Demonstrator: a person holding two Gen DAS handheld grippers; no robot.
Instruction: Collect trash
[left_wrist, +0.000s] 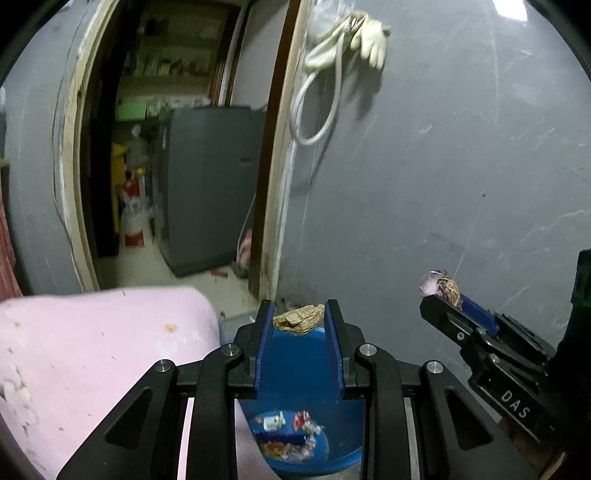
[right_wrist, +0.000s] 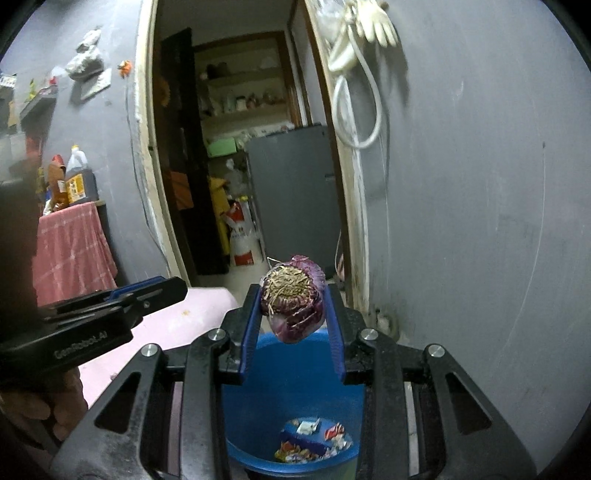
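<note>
Purple onion scrap (right_wrist: 293, 295) pinched betw. right gripper (right_wrist: 293, 306) fingers, up at the tips, hanging over open blue bin (right_wrist: 258, 398). Tan peel scrap (left_wrist: 299, 318) clamped at tips of left gripper (left_wrist: 300, 314), fingers narrow on it, also above bin mouth. Wrappers (right_wrist: 314, 441) at bin bottom. Pink cushion (left_wrist: 92, 350) tight against bin's left edge; grey wall (left_wrist: 443, 184) close on right. Open doorway (left_wrist: 177, 147) beyond, grey fridge (left_wrist: 210, 184) inside.

The bucket (right_wrist: 258, 369) looks like smooth blue plastic. The wall (left_wrist: 443, 184) is matt grey and scuffed. The left gripper (left_wrist: 300, 314) has ribbed blue pads and matt black plastic arms; the glove (left_wrist: 373, 37) hanging up looks rubbery.
</note>
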